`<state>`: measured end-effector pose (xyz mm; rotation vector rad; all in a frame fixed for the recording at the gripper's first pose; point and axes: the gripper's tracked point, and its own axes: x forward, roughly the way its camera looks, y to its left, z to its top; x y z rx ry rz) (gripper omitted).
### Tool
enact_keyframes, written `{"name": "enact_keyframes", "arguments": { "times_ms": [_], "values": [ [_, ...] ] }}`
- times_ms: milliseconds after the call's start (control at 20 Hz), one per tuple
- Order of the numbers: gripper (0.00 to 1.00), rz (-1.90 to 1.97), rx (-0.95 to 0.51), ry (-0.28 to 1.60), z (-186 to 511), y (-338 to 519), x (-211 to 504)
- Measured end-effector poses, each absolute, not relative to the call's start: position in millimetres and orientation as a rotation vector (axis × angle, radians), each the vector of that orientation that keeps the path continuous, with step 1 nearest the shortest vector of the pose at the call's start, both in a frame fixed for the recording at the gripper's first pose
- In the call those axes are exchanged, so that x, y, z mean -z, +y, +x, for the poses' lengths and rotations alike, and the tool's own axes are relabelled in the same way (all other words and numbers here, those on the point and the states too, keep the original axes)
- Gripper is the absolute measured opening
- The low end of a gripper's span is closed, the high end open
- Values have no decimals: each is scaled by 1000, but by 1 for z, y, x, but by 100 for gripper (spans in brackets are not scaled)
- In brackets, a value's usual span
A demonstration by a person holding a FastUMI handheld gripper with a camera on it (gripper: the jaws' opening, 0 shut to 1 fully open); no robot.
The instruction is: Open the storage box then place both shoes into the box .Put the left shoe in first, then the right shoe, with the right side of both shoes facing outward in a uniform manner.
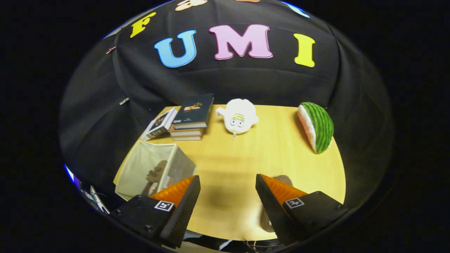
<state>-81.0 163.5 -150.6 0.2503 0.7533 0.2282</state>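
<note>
**One shoe boxed, one beside the tool**

Two shoes are the business here, and they lie on opposite sides of the tool point(227, 196). Its orange-faced fingers point(177, 191) stand wide apart and grasp nothing; only bare worktop point(239, 158) shows between them.

Ahead of the left finger and partly hidden behind it, the storage box point(154, 168) sits at the worktop's near corner with its opening turned up toward the camera, so the lid step looks done. A brown shoe point(157, 172) rests inside it. By the task's order that should be the left shoe, though which way it faces cannot be told.

A second brown shape, probably the right shoe point(283, 180), lies on the worktop just behind the right finger, which hides most of it. It is near that finger but not between the two, so the tool would need to shift toward that side before it could close on the shoe.

Beyond the fingers, at the far edge, a stack of books point(191, 117), a white plush toy point(239, 116) and a plush watermelon slice point(316, 126) stand well apart from the working area, likely set there as clutter and not in the way.
</note>
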Motion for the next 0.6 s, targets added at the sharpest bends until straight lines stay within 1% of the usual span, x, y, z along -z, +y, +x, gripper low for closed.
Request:
{"name": "enact_keyframes", "arguments": {
  "times_ms": [150, 350, 550, 600],
  "values": [
    [98, 207, -154, 816, -102, 116, 190],
    [98, 154, -98, 912, -129, 77, 242],
    [98, 141, -87, 1011, -149, 69, 293],
    [96, 135, -77, 1025, -150, 66, 303]
  ]
}}
